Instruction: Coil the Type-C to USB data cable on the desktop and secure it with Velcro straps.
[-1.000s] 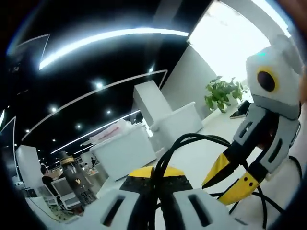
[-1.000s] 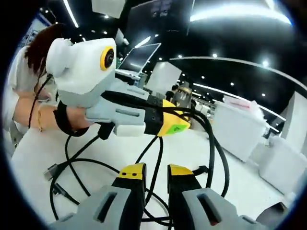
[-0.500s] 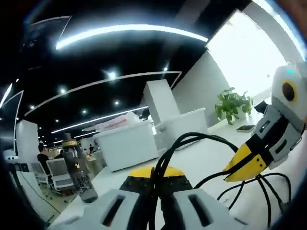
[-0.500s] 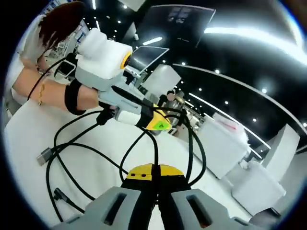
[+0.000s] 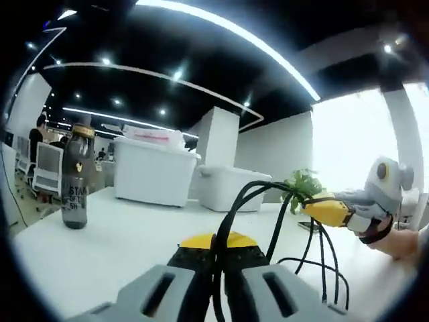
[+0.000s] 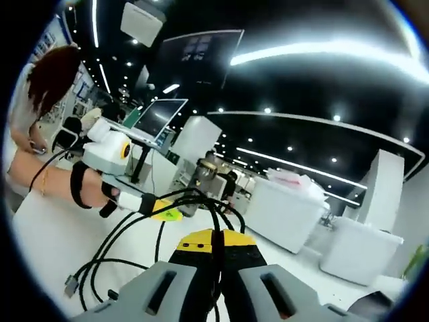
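Pinching black cable (image 5: 268, 201) | left claw (image 5: 216, 243) clamped on it | right claw (image 6: 213, 239) clamped too | loops strung between claws

The bottle (image 5: 75, 176) label reads perhaps "STAR" (too blurred); cable (image 6: 100, 265) plugs too small.

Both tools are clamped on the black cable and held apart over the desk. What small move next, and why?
Probably bring the right tool back toward the left tool to lay another loop. Both are shut on the black cable, a few strands already arch between them, and the rest hangs loose down to the white desk with the plug end free, so the coil looks unfinished.
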Demonstrator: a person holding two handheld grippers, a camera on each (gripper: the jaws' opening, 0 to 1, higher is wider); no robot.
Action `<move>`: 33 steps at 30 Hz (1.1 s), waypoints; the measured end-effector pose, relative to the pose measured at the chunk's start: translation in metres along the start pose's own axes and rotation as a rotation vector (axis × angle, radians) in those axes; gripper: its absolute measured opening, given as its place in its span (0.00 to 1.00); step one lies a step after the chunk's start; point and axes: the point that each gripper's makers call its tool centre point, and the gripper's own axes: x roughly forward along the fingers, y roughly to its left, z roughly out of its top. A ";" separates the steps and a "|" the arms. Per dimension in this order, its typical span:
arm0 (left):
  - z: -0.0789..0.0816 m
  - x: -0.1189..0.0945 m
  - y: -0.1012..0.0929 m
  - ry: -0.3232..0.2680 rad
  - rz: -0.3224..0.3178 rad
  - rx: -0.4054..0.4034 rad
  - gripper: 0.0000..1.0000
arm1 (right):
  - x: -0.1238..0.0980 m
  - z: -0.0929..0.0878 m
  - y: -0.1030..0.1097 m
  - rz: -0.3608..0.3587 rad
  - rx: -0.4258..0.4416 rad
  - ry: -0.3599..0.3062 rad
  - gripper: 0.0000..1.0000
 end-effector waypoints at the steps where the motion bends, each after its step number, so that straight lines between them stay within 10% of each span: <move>1: -0.002 0.000 -0.001 0.007 -0.010 -0.024 0.05 | 0.000 0.000 -0.006 -0.019 -0.007 0.003 0.01; 17: -0.010 0.001 -0.021 0.010 -0.197 -0.369 0.05 | -0.007 -0.026 -0.064 -0.122 -0.060 0.065 0.01; 33: 0.008 -0.011 -0.062 -0.052 -0.492 -0.605 0.05 | -0.016 -0.041 -0.099 -0.080 0.205 0.017 0.01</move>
